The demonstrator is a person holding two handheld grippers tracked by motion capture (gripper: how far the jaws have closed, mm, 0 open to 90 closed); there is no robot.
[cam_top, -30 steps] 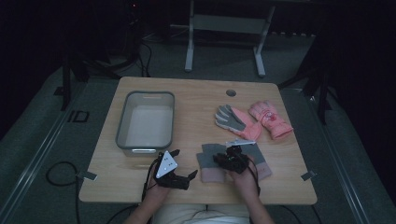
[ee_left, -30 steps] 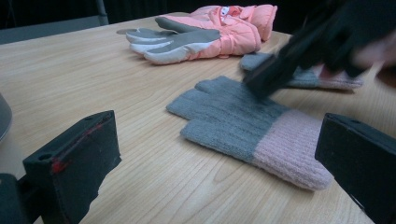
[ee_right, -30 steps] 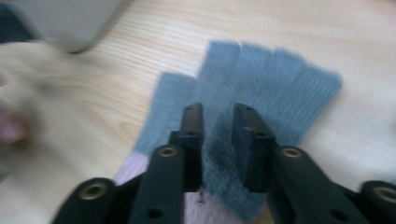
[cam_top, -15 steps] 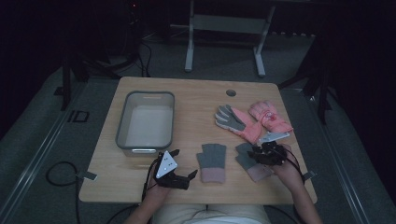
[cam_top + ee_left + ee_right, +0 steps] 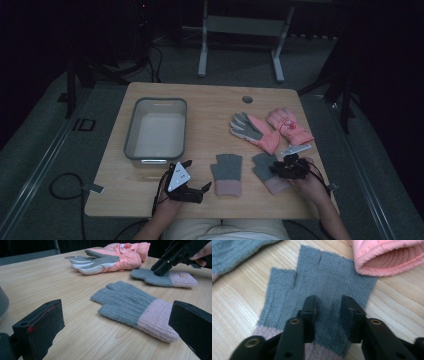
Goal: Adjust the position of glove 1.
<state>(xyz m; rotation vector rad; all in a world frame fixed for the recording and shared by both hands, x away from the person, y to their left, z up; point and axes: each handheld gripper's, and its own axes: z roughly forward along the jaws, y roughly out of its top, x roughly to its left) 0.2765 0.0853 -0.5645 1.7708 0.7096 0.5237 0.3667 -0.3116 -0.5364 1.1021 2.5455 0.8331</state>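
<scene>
On the wooden table [image 5: 210,107], starting at the left, a grey plastic bin [image 5: 156,131] sits with its long side running away from the person. Just in front of its near edge the left gripper [image 5: 196,188] lies low over the bare wood, its jaws standing wide apart with nothing between them; in the left gripper view those jaws frame the grey knit glove with a pink cuff [image 5: 135,308], which lies flat a little ahead of them, fingers pointing away from the person. Next to the right, a second grey knit glove [image 5: 267,171] of the same kind lies just beside the first without touching it. The right gripper [image 5: 281,168] is down on this second glove: its jaws have just been closing, they stand a narrow way apart, and their tips press into the grey knit of the palm, with a strip of the fabric between them; whether the fabric is actually pinched I cannot tell. Farther back and to the right, a pair of pink padded ski gloves [image 5: 272,129] lies near the table's right edge, one overlapping the other, the nearer cuff almost touching the second knit glove's fingers.
</scene>
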